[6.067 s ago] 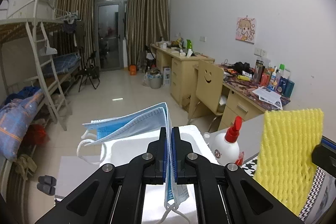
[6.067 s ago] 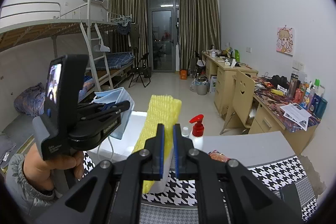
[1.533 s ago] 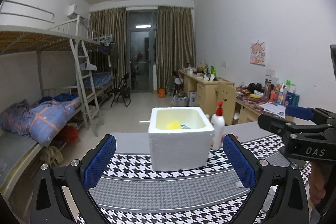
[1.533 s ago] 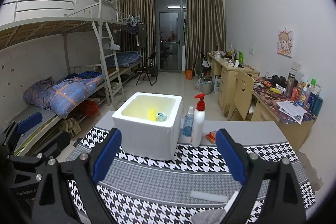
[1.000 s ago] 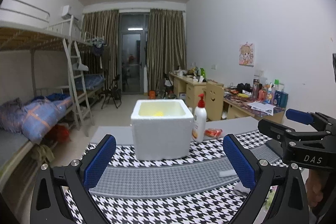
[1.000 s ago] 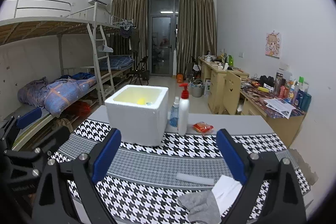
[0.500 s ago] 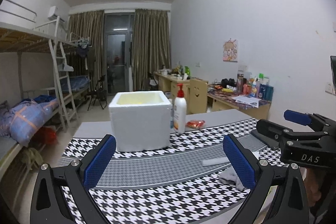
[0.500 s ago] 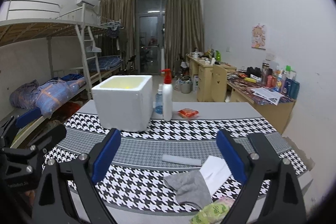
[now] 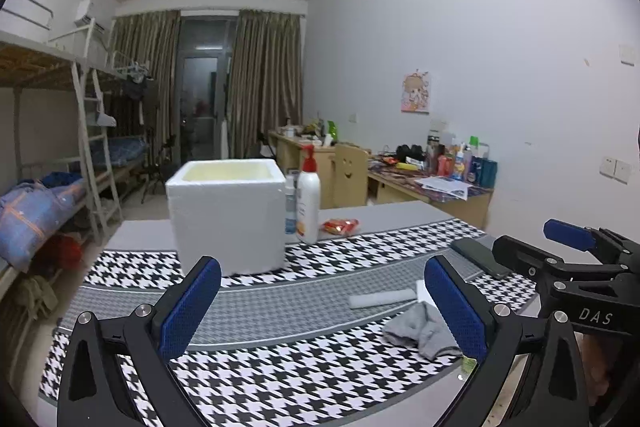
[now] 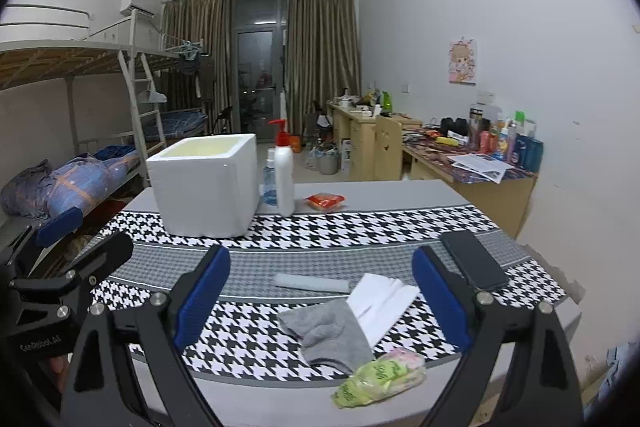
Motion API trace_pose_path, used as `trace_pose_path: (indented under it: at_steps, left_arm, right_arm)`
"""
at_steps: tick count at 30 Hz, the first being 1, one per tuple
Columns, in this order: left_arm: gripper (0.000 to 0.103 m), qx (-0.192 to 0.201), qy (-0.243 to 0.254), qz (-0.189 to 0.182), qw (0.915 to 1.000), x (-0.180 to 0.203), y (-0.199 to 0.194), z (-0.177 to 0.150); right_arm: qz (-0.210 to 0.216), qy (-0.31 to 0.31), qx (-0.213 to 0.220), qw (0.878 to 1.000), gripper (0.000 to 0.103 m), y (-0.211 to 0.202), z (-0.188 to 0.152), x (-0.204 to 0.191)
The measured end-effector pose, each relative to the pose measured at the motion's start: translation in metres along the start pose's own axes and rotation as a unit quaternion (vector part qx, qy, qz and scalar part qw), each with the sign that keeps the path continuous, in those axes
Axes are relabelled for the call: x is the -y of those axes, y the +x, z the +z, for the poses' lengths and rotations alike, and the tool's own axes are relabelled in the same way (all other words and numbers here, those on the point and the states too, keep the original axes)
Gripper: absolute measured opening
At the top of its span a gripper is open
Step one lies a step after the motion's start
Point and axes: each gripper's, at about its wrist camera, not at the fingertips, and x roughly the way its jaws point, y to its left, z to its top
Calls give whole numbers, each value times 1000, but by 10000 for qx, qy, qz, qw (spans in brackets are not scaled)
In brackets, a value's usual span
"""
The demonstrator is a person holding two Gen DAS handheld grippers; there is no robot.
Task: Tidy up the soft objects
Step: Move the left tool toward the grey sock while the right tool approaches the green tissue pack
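Observation:
A white foam box [image 9: 228,215] [image 10: 204,183] stands at the far left of the houndstooth mat. A grey cloth [image 10: 332,331] [image 9: 420,327], a white folded cloth [image 10: 380,299], a grey foam roll [image 10: 312,282] [image 9: 382,298] and a green-yellow soft bundle [image 10: 380,375] lie near the mat's front right. My left gripper [image 9: 320,311] is open and empty, held back from the box. My right gripper [image 10: 320,295] is open and empty, above the grey cloth. Each gripper shows at the edge of the other's view.
A white pump bottle [image 10: 284,179] and a small spray bottle [image 10: 270,187] stand right of the box. A red snack packet [image 10: 326,201] lies behind. A black phone [image 10: 474,259] lies at the mat's right. Desks line the right wall, bunk beds the left.
Both grippers, earlier shut on a blue mask and a yellow foam net, are open and empty. They have pulled back and lower from the box, bringing the cloths into view.

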Motion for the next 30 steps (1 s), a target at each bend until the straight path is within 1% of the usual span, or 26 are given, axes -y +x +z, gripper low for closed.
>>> trace_pose_path:
  at_steps: [4,8,10,15,19,23,26,30]
  left_arm:
    - [102,-47,33,-96,9999,7,4,-5]
    - [102,-108,69,-156,9998,14,10,-10]
    - [102,-151,67,-168,9997,17,14,-13]
    - [102,-283,102,-380,9988,25,23,-18]
    - [102,-390,146,-394,9984,32,33,-26]
    - [102,-572,113,-521,9969,36,44,-34]
    - [102,-647,173,-506,9965,42,50,-39]
    - [102,-860,284,-549,9944,50,62,-47]
  right_arm:
    - [-52,96,-71,9999,95,-1,-8,7]
    - [-264,130,-86,9995,95,-4,-18,14]
    - [-339,180,-160,9991,95,-3,-25,19]
    - [-522,329,-340,9975,95,1,-36,34]
    - [-614,463,-470,9959,95,6,-48,45]
    - [-655,714,-722,9927,95,16,-63,58]
    - [-670,802,-900,9904,95,24,-74,63]
    - [-730,906,-1123,9868,95,37,-89,67]
